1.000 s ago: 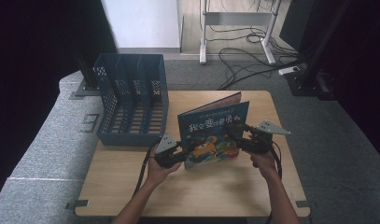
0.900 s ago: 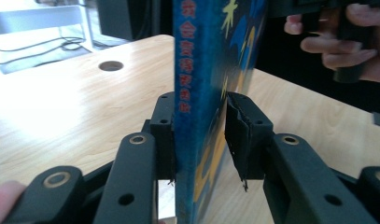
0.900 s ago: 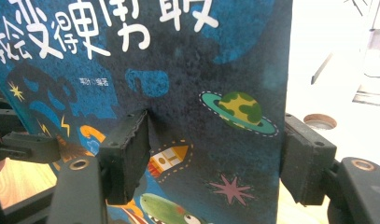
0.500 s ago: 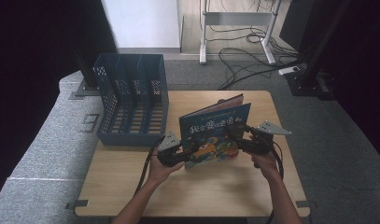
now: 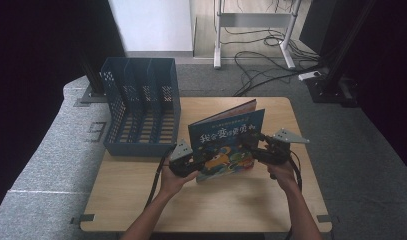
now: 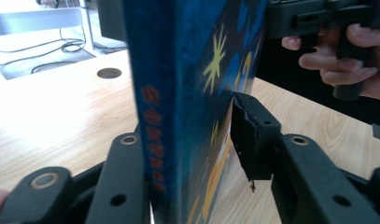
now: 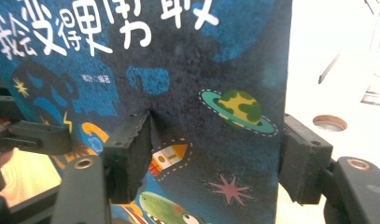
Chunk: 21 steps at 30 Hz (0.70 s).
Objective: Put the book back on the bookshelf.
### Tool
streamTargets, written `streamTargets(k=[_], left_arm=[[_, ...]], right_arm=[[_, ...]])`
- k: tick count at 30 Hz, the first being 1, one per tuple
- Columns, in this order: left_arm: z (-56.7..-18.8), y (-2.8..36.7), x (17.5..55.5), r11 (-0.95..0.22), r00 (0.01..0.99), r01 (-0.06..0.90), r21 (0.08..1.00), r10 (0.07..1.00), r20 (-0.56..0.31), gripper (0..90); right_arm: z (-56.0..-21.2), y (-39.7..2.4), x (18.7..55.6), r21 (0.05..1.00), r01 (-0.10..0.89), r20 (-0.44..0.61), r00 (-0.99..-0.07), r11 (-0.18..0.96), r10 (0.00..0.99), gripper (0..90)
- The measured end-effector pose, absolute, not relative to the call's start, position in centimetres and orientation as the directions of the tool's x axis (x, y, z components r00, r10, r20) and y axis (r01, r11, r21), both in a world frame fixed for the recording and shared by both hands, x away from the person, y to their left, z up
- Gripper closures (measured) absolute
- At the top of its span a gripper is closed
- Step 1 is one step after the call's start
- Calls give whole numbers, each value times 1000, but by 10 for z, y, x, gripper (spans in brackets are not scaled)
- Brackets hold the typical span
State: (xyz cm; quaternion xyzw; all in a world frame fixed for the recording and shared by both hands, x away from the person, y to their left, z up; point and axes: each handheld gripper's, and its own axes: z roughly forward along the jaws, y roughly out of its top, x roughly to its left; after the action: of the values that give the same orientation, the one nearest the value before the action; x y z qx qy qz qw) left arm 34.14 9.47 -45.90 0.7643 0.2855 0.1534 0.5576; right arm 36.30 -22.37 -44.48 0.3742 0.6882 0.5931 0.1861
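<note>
Blue picture book with white letters, planets and a rocket on its cardboard cover stands tipped up near the middle of the light wooden table. I hold it at both ends.

My left gripper bites the book's spine corner at 8 o'clock. Its jaws have just squeezed in a bit, with the spine between them, so I think my hold there is tighter now. My right gripper pinches the open edge at 3 o'clock, one pad on the front cover and one behind.

At 10 o'clock from the book sits the dark blue plastic file rack with slots. With both ends held tight, I think I can lift the book toward a slot.
</note>
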Motion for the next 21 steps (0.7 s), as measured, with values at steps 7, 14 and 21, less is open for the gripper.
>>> streamTargets(k=[7,14,21], left_arm=[[-459,93,338,-227,805,247,942,589,-70,631],[-461,91,338,-212,815,239,947,574,-77,611],[-464,86,341,-211,816,250,945,571,-89,596]], right_arm=[[-446,-227,361,955,296,193,-658,14,727,320],[-447,-228,358,955,294,188,-661,20,726,308],[-447,-229,358,954,298,192,-664,21,722,305]])
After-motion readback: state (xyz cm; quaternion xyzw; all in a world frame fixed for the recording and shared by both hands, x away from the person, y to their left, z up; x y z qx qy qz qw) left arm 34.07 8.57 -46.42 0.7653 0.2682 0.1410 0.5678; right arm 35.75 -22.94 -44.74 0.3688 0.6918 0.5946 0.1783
